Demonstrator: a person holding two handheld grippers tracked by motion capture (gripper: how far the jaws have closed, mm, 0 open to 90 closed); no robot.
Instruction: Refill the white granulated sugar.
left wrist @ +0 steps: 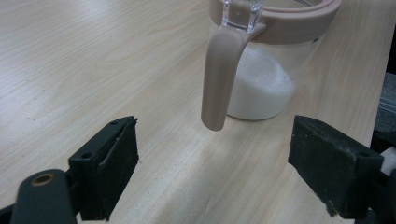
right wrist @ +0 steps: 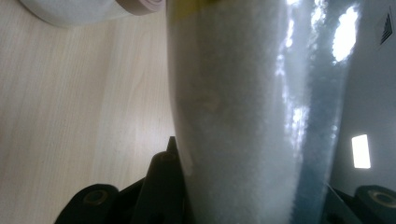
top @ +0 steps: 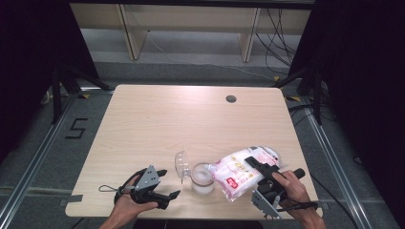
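From the high view, I am seeing my right gripper clamping a bag of white granules, which is tilting with its lower end over the rim of a clear jar on the table. The jar's hinged lid is standing open just beside it, on the side toward my left gripper, whose jaws are gaping wide with nothing between them.

In the left gripper view, I am looking at the jar ahead of the spread fingers, its beige handle hanging down between them, untouched.

In the right gripper view, the bag is filling the gap between my jaws, pressed against the left finger.
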